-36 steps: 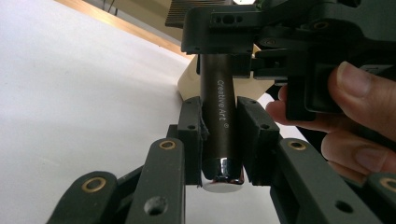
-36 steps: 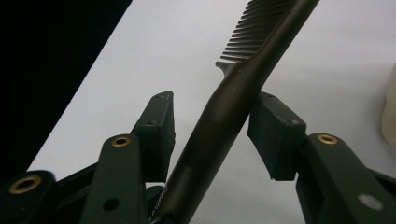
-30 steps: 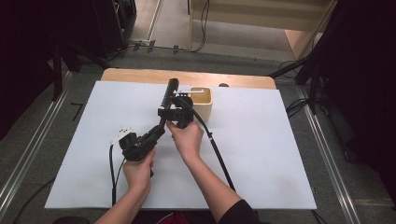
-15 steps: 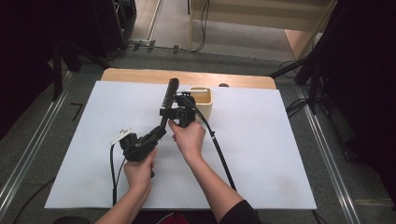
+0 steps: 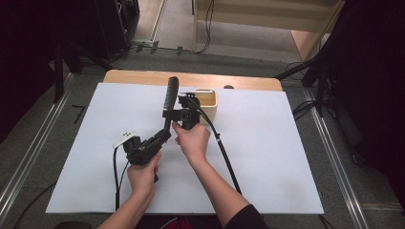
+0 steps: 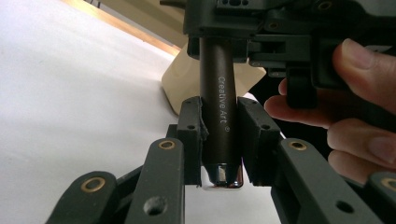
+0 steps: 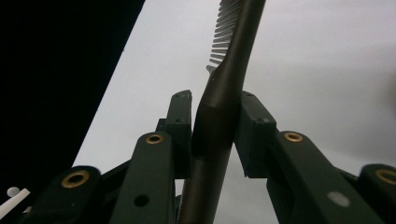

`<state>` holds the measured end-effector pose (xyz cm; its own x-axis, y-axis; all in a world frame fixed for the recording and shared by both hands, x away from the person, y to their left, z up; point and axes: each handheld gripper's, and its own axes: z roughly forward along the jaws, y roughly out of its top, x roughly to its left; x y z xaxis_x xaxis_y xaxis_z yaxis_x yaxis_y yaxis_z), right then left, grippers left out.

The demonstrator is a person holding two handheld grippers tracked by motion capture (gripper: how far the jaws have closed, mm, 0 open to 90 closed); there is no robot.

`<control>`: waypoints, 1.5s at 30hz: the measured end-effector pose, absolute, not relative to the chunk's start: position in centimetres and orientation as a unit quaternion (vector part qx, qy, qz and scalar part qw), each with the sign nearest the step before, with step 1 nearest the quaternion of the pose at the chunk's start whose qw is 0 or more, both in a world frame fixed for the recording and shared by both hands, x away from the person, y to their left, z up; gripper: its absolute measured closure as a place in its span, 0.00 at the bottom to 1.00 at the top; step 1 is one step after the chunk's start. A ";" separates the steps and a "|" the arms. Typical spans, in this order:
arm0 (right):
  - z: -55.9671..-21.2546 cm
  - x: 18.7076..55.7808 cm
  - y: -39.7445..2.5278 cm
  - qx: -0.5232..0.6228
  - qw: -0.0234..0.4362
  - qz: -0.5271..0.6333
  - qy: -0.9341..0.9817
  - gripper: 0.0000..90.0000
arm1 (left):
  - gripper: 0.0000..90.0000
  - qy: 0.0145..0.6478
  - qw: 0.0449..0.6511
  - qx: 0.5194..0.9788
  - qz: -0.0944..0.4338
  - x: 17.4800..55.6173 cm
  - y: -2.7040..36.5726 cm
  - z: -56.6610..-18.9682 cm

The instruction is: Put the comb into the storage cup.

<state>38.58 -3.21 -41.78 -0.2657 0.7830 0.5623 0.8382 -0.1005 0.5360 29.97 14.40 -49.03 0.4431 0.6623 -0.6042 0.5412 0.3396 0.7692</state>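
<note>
Comb point(image 5: 170, 98) held above the worktop point(image 5: 296, 157), long axis running near-left to far. Left gripper point(image 6: 219, 140) fingers clamp its handle end; right gripper point(image 7: 215, 133) fingers grip mid-shaft, nearer the box point(image 5: 210, 102).

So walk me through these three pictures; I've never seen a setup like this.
A person sits at a table covered by a white sheet and holds a hand-operated gripper in each hand. The high view looks down from above the table. The other two pictures come from small cameras riding on the grippers, looking along their black fingers. The left gripper clamps the bottom end of a dark hairbrush, whose handle reads "Creative Art". The right gripper clamps the same brush higher up, just below its bristles. Behind the brush on the sheet stands a small beige box.
</note>
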 end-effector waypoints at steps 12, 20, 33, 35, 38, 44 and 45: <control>-41.1 38.2 -3.1 -0.594 0.034 -0.442 -0.672 0.78 | 0.79 0.513 0.626 0.585 0.051 29.9 14.4 -48.5; -41.0 38.2 -3.2 -0.586 0.031 -0.445 -0.676 0.78 | 0.52 0.519 0.596 0.612 0.027 30.4 14.4 -48.1; -41.0 38.3 -3.6 -0.570 0.011 -0.441 -0.693 0.78 | 0.41 0.500 0.522 0.691 0.002 30.4 14.0 -46.7; -41.0 38.2 -3.7 -0.564 0.012 -0.444 -0.696 0.78 | 0.41 0.496 0.510 0.703 -0.007 30.5 14.1 -46.5; -41.0 38.1 -3.9 -0.557 0.006 -0.445 -0.701 0.78 | 0.41 0.486 0.491 0.723 -0.014 30.5 14.2 -46.4; -41.0 37.8 -4.3 -0.551 0.001 -0.448 -0.704 0.78 | 0.39 0.470 0.479 0.740 -0.030 30.8 14.8 -46.3; -41.0 37.8 -4.4 -0.550 0.003 -0.449 -0.704 0.78 | 0.39 0.467 0.477 0.743 -0.034 30.8 15.0 -46.2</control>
